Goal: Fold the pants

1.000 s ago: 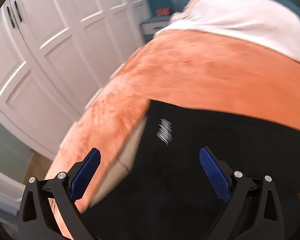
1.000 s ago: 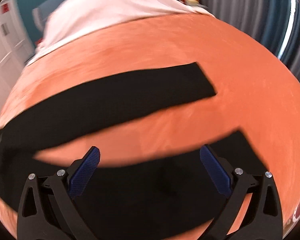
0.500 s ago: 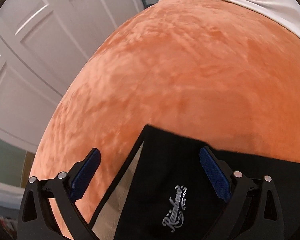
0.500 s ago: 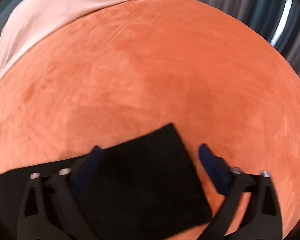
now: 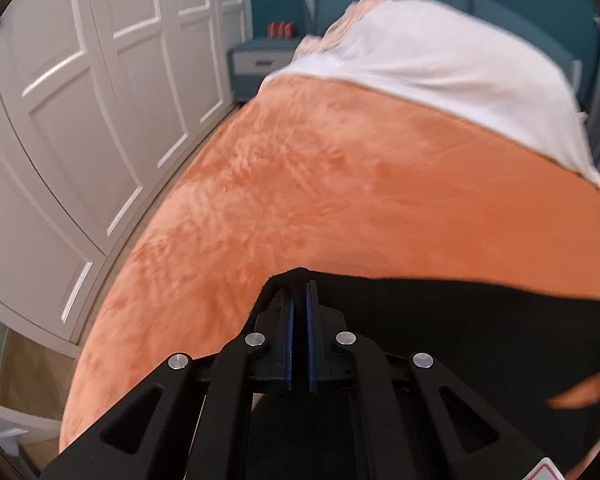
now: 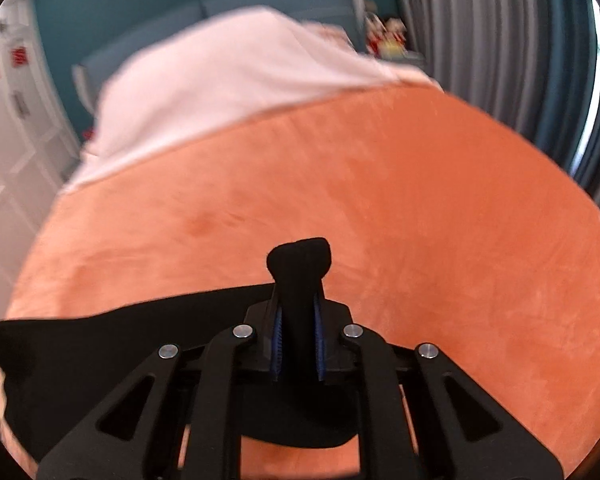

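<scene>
Black pants [image 5: 460, 340] lie across an orange blanket [image 5: 340, 180] on a bed. In the left wrist view my left gripper [image 5: 299, 282] is shut on a corner of the pants, and the black cloth peaks just past the blue pads [image 5: 288, 320]. In the right wrist view the pants [image 6: 100, 344] stretch away to the left. My right gripper [image 6: 299, 284] has its jaws closing on the other end of the pants. There the pads press a bunched roll of black cloth [image 6: 299, 254] that sticks out beyond the fingertips. Both held ends are lifted off the blanket.
White bedding [image 5: 440, 64] covers the head of the bed. White wardrobe doors [image 5: 80, 120] run along the left side, with a blue nightstand [image 5: 260, 64] beyond them. Grey curtains [image 6: 500, 40] hang to the right of the bed. Open orange blanket [image 6: 380, 200] lies ahead of both grippers.
Both grippers went from wide open over the pants to shut on the cloth. Both then rose with it, so more of the room shows.
</scene>
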